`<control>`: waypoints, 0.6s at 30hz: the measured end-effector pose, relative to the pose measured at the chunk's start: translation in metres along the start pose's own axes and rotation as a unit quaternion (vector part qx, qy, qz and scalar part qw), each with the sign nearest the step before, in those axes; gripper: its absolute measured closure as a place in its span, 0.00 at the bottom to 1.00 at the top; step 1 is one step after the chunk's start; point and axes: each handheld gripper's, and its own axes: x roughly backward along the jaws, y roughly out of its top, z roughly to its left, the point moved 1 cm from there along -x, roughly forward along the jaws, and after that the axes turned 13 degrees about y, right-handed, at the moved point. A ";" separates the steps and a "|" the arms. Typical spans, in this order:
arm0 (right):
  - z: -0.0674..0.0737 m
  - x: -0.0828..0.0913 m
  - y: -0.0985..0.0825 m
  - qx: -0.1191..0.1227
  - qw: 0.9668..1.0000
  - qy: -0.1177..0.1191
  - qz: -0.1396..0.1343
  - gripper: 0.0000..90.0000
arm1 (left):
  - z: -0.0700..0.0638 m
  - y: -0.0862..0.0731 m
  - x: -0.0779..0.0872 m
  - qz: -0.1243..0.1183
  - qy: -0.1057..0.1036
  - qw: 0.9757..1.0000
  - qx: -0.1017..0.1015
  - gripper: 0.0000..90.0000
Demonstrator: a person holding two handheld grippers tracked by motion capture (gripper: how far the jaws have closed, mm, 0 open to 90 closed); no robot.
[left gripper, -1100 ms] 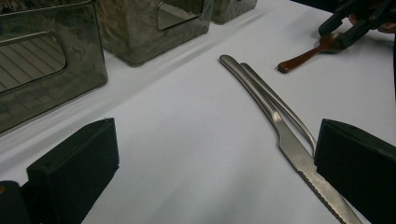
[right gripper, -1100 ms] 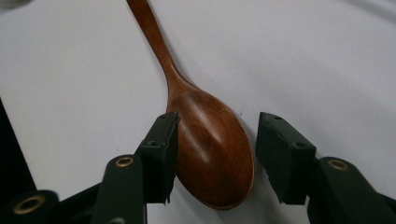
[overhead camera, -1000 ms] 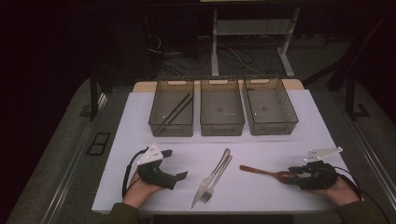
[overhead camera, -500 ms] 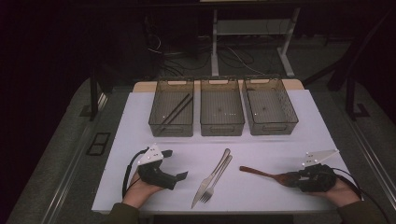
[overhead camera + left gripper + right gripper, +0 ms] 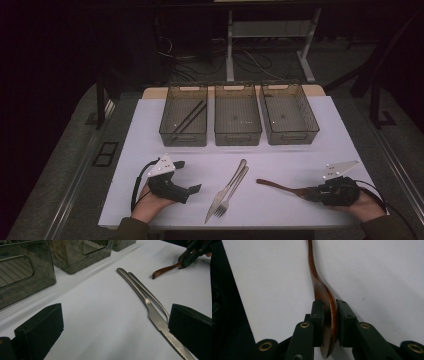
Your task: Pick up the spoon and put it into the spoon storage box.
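Holding chopsticks (image 5: 186, 119): left bin (image 5: 170, 131); other bins bare.

Each hand carries a black claw: left claw (image 5: 196, 188), right claw (image 5: 311, 192). A pale grey three-cornered plate tops each body; a black cable loops behind. Brass-coloured pivot screws (image 5: 305, 325) mark the linkages. Sleeves (image 5: 131, 230) are dark olive.
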 end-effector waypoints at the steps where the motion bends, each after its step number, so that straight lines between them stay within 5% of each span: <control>1: 0.000 0.000 0.000 0.000 1.000 0.001 0.000 0.86 | 0.000 0.000 0.000 0.001 0.000 1.000 0.000 0.00; 10: 0.000 0.001 0.001 -0.001 1.000 0.000 -0.001 0.89 | -0.001 0.000 -0.001 0.004 -0.002 1.000 0.000 0.00; 18: 0.001 0.010 0.005 -0.009 0.999 -0.013 -0.036 0.89 | -0.002 -0.001 -0.002 0.006 -0.005 1.000 -0.006 0.00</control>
